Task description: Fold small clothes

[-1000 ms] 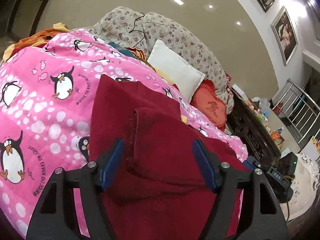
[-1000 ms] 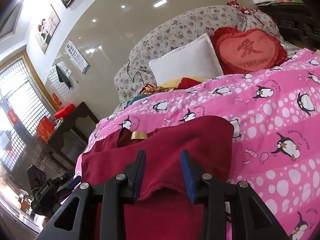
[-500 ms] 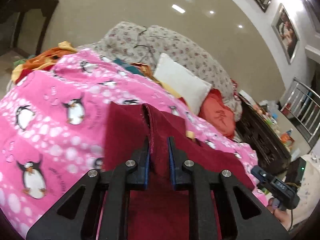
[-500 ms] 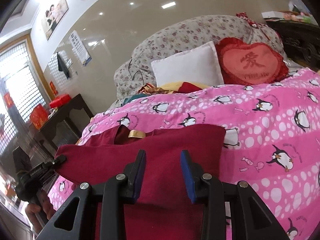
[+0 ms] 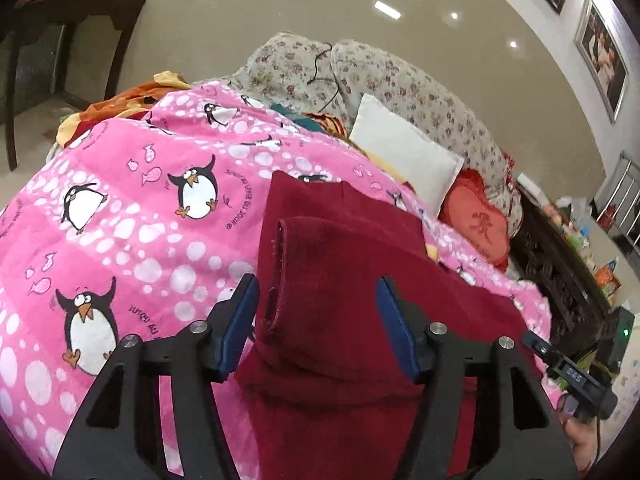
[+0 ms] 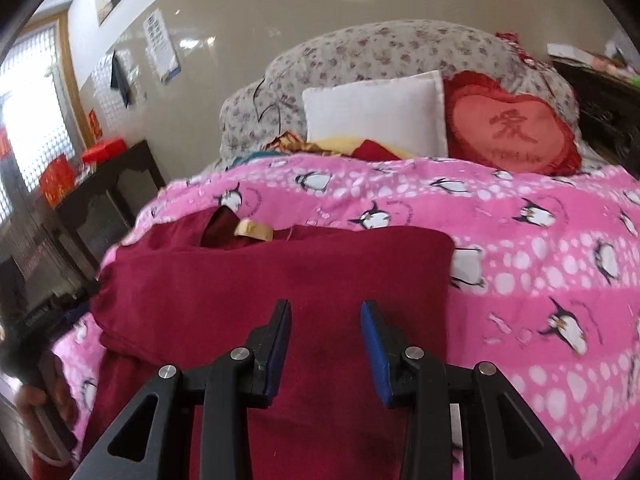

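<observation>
A dark red garment [image 5: 344,248] lies folded on the pink penguin blanket [image 5: 140,208]. Its doubled upper layer runs away from my left gripper [image 5: 318,320]. That gripper's jaws are opening; the fold sits between the blue pads, and neither pad presses on it. In the right wrist view the same garment [image 6: 280,276] spreads wide, with a yellow neck label [image 6: 254,230] at its far edge. My right gripper [image 6: 326,340] hovers over its near part. Its pads stand apart, with flat cloth showing in the gap.
A white pillow [image 6: 376,116], a red heart cushion [image 6: 512,132] and floral bedding [image 5: 420,84] line the far side of the blanket [image 6: 540,260]. A dark side table [image 5: 60,20] stands off to the left, and a carved dark cabinet [image 5: 560,264] to the right.
Half a second ago my left gripper was shut on a raised ridge of the red cloth. It has since let go and opened, and the fold has settled. The right view has rolled and dropped slightly.
</observation>
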`<move>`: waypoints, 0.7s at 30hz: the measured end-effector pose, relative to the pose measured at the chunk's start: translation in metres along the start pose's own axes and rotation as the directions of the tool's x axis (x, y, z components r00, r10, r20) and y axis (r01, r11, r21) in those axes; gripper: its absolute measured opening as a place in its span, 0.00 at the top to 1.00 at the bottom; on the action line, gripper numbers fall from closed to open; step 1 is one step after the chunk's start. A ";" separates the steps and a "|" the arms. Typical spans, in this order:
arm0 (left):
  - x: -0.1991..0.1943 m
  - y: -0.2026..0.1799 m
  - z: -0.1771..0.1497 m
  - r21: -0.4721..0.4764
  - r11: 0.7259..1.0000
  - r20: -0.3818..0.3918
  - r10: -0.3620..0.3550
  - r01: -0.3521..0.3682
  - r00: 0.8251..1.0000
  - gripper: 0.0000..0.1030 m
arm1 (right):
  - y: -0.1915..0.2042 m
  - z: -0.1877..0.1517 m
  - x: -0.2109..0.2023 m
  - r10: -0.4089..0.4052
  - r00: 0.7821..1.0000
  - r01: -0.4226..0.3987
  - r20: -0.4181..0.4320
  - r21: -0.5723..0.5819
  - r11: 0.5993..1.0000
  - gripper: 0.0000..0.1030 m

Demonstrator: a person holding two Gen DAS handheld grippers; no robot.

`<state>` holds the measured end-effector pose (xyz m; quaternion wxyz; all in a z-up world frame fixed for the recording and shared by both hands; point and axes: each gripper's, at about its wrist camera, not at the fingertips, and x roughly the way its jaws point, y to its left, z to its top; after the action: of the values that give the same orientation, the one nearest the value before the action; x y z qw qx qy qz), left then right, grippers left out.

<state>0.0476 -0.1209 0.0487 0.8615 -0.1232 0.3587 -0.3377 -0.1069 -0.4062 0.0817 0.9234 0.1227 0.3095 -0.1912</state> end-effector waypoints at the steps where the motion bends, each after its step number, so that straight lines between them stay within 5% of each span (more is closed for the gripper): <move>1: 0.006 0.001 -0.001 0.010 1.000 -0.011 0.024 -0.024 1.000 0.41 | 0.002 -0.001 0.013 -0.028 0.999 0.028 -0.030 -0.007 1.000 0.65; 3: 0.021 0.005 -0.004 0.025 0.996 -0.056 0.088 -0.087 0.994 0.41 | 0.004 -0.003 0.010 -0.037 0.999 0.037 -0.002 -0.004 0.999 0.65; 9: 0.020 0.014 -0.012 -0.011 0.997 -0.099 0.078 -0.080 0.992 0.41 | 0.000 -0.009 -0.037 -0.036 0.999 0.037 -0.021 0.011 0.999 0.65; 17: 0.000 0.001 -0.039 0.076 0.987 -0.180 0.156 -0.144 0.971 0.41 | -0.002 -0.029 -0.036 -0.167 0.985 0.165 -0.038 -0.055 0.985 0.65; 19: -0.006 0.006 -0.045 0.052 0.990 -0.208 0.139 -0.131 0.968 0.41 | 0.001 -0.028 -0.055 -0.139 0.989 0.136 -0.054 -0.057 0.989 0.65; 21: -0.030 0.010 -0.050 0.043 0.993 -0.206 0.117 -0.110 0.972 0.41 | -0.002 -0.034 -0.092 -0.024 0.999 0.023 -0.022 -0.017 1.000 0.64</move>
<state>0.0015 -0.0919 0.0247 0.8388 -0.0529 0.4481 -0.3046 -0.1934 -0.3705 0.1123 0.9185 0.1134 0.3229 -0.1981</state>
